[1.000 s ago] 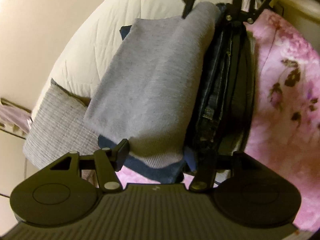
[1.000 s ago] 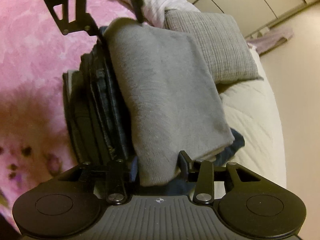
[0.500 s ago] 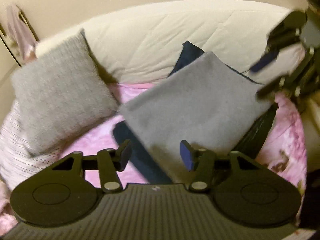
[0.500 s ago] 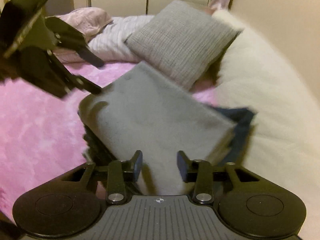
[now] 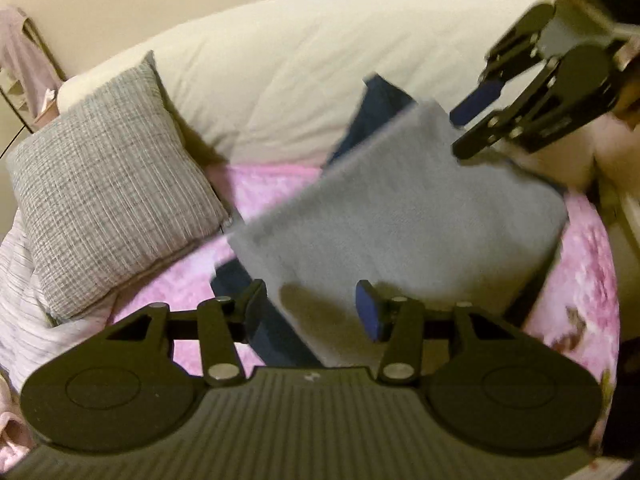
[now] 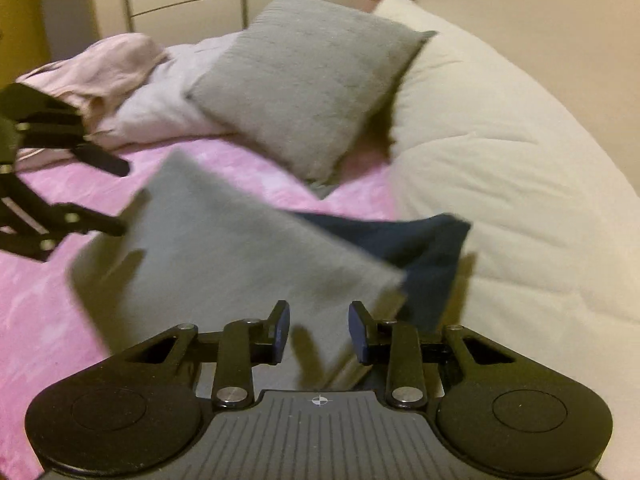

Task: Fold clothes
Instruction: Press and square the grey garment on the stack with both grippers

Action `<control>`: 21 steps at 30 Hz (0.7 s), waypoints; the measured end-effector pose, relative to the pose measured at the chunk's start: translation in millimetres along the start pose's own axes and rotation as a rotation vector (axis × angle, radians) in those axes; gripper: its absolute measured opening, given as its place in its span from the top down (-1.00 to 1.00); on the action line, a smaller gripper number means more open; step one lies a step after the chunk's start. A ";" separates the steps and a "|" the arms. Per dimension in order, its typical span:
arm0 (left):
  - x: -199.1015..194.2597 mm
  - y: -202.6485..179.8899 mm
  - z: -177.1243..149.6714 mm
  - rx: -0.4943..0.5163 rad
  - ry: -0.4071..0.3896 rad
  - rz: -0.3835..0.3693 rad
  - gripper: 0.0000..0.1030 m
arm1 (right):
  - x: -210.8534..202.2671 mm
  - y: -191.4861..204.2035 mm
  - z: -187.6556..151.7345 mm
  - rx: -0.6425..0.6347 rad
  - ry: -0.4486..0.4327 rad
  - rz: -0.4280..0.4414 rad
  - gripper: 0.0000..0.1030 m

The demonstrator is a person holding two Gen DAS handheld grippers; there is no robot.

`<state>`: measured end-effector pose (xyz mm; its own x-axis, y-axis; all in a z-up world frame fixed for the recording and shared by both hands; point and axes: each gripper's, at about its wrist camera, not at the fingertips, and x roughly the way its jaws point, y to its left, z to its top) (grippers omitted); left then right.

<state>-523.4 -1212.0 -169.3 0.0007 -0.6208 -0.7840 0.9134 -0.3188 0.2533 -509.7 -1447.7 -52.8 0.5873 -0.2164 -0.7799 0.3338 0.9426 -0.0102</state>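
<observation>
A folded grey garment [image 5: 400,216] [image 6: 224,240] tops a stack lying on the pink blanket [image 5: 272,188] [image 6: 40,320]. A navy garment [image 5: 376,108] [image 6: 420,240] sticks out from under it towards the cream duvet. My left gripper [image 5: 312,308] [image 6: 120,198] is open just off one end of the stack, with nothing between its fingers. My right gripper [image 6: 319,330] [image 5: 464,130] is open at the opposite end, also holding nothing. The picture is motion-blurred, and the lower layers of the stack are hidden.
A grey cushion [image 5: 108,184] [image 6: 304,80] leans against the cream duvet [image 5: 300,60] [image 6: 500,160] behind the stack. A striped sheet [image 5: 24,320] and loose pink clothes [image 6: 100,64] lie beyond the cushion. Wardrobe doors [image 6: 180,0] stand behind the bed.
A second ago both grippers were clamped on the ends of the stack, held edge-up. Now the stack lies on the blanket and both grippers have opened and drawn back.
</observation>
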 end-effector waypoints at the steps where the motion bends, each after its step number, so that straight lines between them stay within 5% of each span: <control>1: 2.6 2.5 5.8 -0.014 -0.001 0.001 0.14 | 9.1 -6.5 2.8 0.018 0.016 0.006 0.44; 8: 47.6 4.5 13.9 -0.042 0.101 -0.016 0.13 | 23.8 -16.5 -4.0 0.050 0.066 0.037 0.43; 15: 9.5 11.7 4.0 -0.067 0.089 0.000 0.16 | -15.9 -2.7 -5.1 0.085 0.018 0.071 0.43; 21: -5.1 -10.5 -20.7 -0.138 0.131 -0.024 0.25 | -4.5 26.3 -39.9 0.108 0.088 0.109 0.42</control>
<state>-524.5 -1190.7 -179.7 0.0236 -0.5127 -0.8582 0.9610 -0.2250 0.1608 -533.0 -1411.7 -74.5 0.5596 -0.0866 -0.8242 0.3513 0.9256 0.1412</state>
